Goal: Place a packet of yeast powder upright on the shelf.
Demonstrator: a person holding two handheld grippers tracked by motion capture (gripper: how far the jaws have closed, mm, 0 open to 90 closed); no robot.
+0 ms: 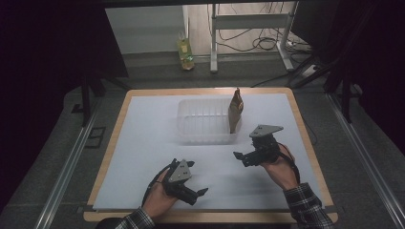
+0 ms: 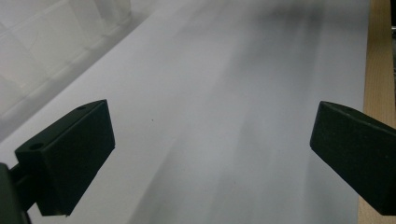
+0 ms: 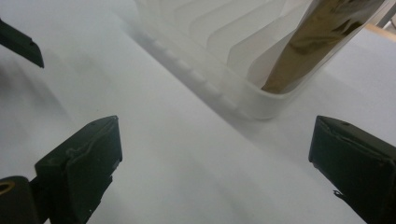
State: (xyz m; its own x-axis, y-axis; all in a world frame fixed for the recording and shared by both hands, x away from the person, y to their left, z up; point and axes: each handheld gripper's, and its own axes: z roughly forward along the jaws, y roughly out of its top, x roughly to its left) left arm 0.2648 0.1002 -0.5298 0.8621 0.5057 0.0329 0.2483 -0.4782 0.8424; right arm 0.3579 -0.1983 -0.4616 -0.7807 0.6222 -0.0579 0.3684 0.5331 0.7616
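**Black grippers idle before a clear bin**

Black left gripper [image 1: 199,194] lies nearest, over the white table [image 1: 143,143], its fingers [image 2: 70,154] spread apart and empty. Right gripper [image 1: 240,157] sits slightly farther, fingers [image 3: 84,163] likewise apart. Beyond stands the translucent plastic bin [image 1: 203,121], with a brown pouch [image 1: 235,110] upright in its right end.

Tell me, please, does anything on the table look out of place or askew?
One thing stands out: the brown foil pouch stands on end in the right corner of the clear plastic bin, leaning on the wall with its top above the rim, not lying flat. Nothing looks spilled or damaged. Both tongs, left and right, are open and empty.
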